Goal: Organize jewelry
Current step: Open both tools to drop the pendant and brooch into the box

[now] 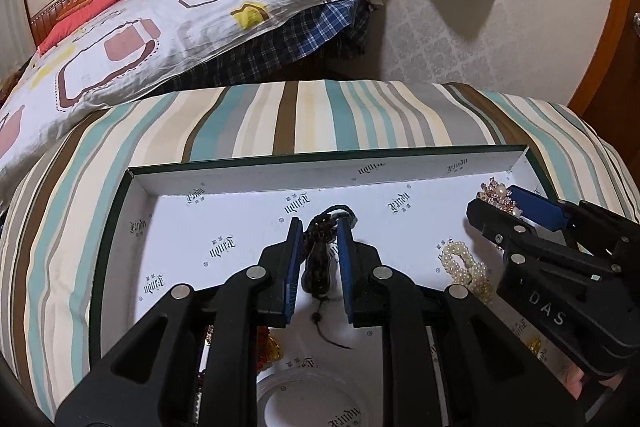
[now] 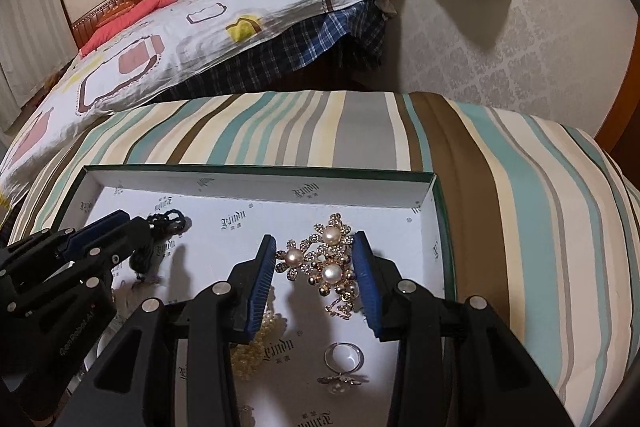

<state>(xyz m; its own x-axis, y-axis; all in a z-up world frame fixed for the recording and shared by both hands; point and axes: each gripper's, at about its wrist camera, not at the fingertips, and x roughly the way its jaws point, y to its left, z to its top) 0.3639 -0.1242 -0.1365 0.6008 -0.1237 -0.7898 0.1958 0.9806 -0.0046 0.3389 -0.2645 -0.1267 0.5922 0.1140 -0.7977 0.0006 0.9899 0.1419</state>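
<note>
Left gripper (image 1: 318,231) I'm angling down into box (image 1: 320,169), jaws part-open straddling black beads (image 1: 318,259), ungripped | right gripper (image 2: 316,247) likewise, bracketing pearl brooch (image 2: 324,259) near box's right wall.

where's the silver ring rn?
Right wrist view: silver ring lies on the box floor, just below the gold pearl brooch, right of the pearl bracelet.

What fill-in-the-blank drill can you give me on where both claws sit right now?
1. The left claw straddles a ____ beaded bracelet.
2. The right claw is open around a gold brooch set with ____ pearls.
3. Everything lies in a shallow white ____.
4. The silver ring lies ____ the right claw's fingers.

Missing: black; three; box; between
</note>
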